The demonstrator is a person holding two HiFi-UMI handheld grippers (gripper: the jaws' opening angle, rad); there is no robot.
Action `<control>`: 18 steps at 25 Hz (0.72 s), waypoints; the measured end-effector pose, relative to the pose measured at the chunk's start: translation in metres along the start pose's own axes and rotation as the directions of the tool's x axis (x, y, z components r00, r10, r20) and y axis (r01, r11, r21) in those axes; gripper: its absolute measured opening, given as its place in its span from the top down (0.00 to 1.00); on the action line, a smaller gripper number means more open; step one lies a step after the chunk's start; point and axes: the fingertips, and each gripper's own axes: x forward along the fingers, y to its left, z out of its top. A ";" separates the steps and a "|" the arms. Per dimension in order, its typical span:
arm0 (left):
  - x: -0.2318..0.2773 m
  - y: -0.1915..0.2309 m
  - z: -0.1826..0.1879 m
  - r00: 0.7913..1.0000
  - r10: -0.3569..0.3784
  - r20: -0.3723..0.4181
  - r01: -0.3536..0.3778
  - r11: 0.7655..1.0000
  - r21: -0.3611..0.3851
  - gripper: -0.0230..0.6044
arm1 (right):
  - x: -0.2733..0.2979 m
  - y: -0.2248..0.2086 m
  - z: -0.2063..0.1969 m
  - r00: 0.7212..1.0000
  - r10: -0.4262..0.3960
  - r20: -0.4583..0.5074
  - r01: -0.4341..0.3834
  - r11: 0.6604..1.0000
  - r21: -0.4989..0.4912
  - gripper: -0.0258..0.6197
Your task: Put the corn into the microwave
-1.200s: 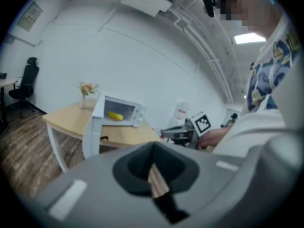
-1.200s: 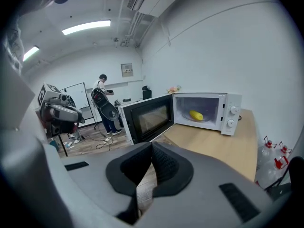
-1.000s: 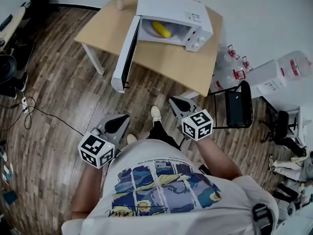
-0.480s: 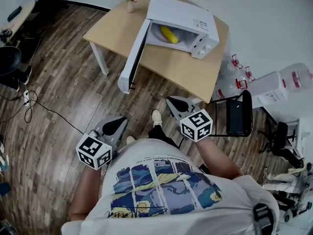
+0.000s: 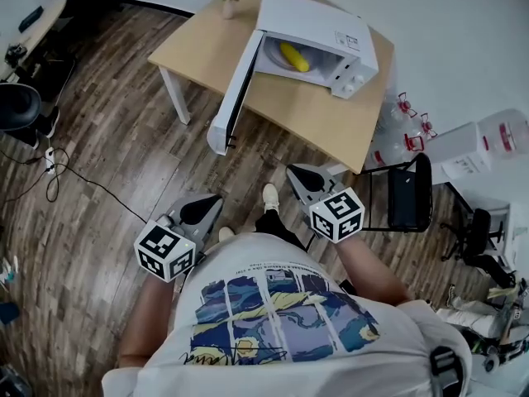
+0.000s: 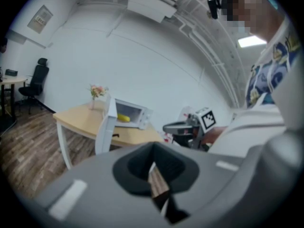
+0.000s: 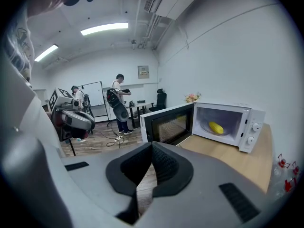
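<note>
Yellow corn (image 5: 294,56) inside open microwave (image 5: 318,25), flower vase (image 5: 229,7) nearby

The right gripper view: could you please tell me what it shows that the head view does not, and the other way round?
Only the right gripper view: two people standing near a whiteboard at the back, and lit ceiling lamps. Only the head view: the person's white shoe, a black chair beside the table, and the table's white leg. Both: the microwave with its door open, the corn inside, the wooden table and the flowers.
</note>
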 end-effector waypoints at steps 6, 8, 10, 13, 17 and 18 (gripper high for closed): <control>0.001 -0.003 -0.002 1.000 -0.011 -0.011 0.011 1.000 -0.002 0.95 | -0.001 0.001 -0.004 1.000 -0.005 0.001 0.005 1.000 0.007 0.95; -0.001 -0.003 -0.004 1.000 -0.007 -0.012 0.007 1.000 -0.006 0.95 | 0.000 0.003 -0.005 1.000 -0.001 0.001 0.001 1.000 0.008 0.95; -0.003 -0.003 -0.006 1.000 -0.001 -0.015 0.001 1.000 -0.011 0.95 | 0.001 0.005 -0.005 1.000 0.005 0.004 -0.005 1.000 0.008 0.95; -0.005 -0.003 -0.007 1.000 0.007 -0.017 -0.008 1.000 -0.016 0.95 | 0.002 0.005 -0.004 1.000 0.011 0.008 -0.011 1.000 0.005 0.95; -0.004 -0.001 -0.008 1.000 0.020 -0.015 -0.020 1.000 -0.022 0.95 | 0.005 0.001 -0.003 1.000 0.016 0.012 -0.016 1.000 -0.005 0.95; -0.003 -0.001 -0.009 1.000 0.023 -0.015 -0.023 0.999 -0.024 0.95 | 0.006 0.000 -0.004 1.000 0.017 0.012 -0.017 1.000 -0.007 0.95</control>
